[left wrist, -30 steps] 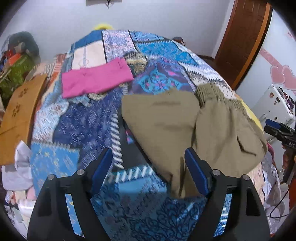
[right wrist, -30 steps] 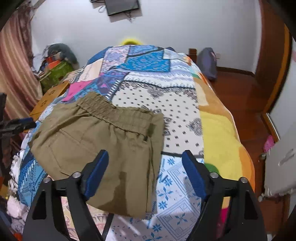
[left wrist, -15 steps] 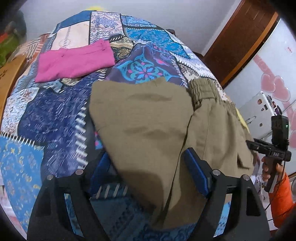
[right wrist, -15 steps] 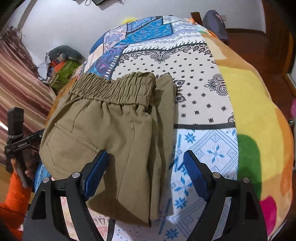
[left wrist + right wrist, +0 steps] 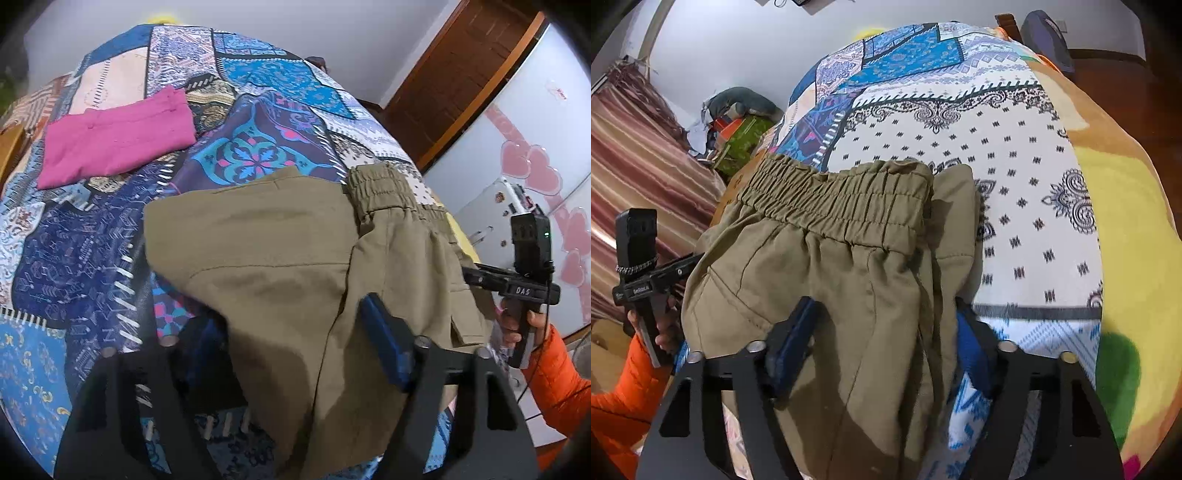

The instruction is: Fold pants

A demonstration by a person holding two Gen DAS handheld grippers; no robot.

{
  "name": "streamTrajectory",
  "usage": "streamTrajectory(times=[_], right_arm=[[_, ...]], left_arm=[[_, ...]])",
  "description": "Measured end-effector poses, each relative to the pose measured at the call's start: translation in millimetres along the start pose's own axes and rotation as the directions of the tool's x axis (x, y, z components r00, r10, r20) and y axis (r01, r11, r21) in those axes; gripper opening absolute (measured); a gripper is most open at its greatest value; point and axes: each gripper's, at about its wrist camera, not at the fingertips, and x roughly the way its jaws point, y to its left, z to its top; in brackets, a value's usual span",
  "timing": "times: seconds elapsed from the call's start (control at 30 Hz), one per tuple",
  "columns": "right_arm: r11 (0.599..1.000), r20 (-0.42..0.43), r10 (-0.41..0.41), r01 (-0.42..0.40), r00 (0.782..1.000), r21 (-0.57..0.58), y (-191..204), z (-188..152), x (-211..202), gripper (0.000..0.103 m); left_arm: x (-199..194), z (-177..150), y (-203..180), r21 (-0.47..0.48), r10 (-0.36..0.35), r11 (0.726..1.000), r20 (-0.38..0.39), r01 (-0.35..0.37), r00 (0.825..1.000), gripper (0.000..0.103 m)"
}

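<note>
The olive-green pants [image 5: 280, 251] lie folded over on the patchwork bedspread [image 5: 74, 258], with the elastic waistband [image 5: 384, 184] at the far right. In the right wrist view the pants [image 5: 820, 273] fill the near middle, waistband [image 5: 834, 199] away from me. My left gripper [image 5: 291, 343] is open, its jaws astride the near edge of the pants; the left finger is under a fold. My right gripper [image 5: 882, 343] is open, its blue fingers [image 5: 792, 343] on either side of the near fabric.
A folded pink garment [image 5: 118, 136] lies at the far left of the bed. A brown door [image 5: 458, 74] and a white fridge with pink hearts [image 5: 528, 173] stand to the right. Clutter and a striped curtain [image 5: 639, 155] are on the bed's other side.
Both grippers have moved forward and down onto the near edge of the pants; the fabric now lies between each pair of open fingers. The pants look unmoved.
</note>
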Motion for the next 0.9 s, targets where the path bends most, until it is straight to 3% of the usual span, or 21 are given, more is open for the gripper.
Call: streamTrajectory(times=[0.1,0.2,0.23,0.37,0.6,0.9], right_arm=[[1.000,0.013,-0.001,0.001,1.000,0.015,-6,3,-3,0.034],[1.000,0.021,-0.001,0.001,1.000,0.008,-6,3,-8,0.025],[1.000,0.028,-0.012,0.013,1.000,-0.007,-4,4,-10,0.022],[0.994,0.054,-0.070,0.074,0.996,-0.084,12,6,-16,0.013],[0.985,0.111,-0.096,0.111,0.989,-0.133,31,14,-34,0.010],[0.966,0.169,-0.098,0.135,0.981,-0.222,69,32,-56,0.009]], left_arm=[[0,2,2,-0.004,0.012,1.000,0.006,-0.012,1.000,0.051],[0,4,-2,0.015,0.032,0.999,0.006,-0.032,0.999,0.034],[0,4,-5,0.027,0.055,0.998,0.009,-0.056,0.998,0.020],[-4,5,-13,0.061,0.110,0.992,0.022,-0.111,0.994,0.009],[-31,7,-38,0.145,0.169,0.972,0.099,-0.183,0.981,0.006],[-74,20,-72,0.235,0.218,0.934,0.220,-0.269,0.951,0.004]])
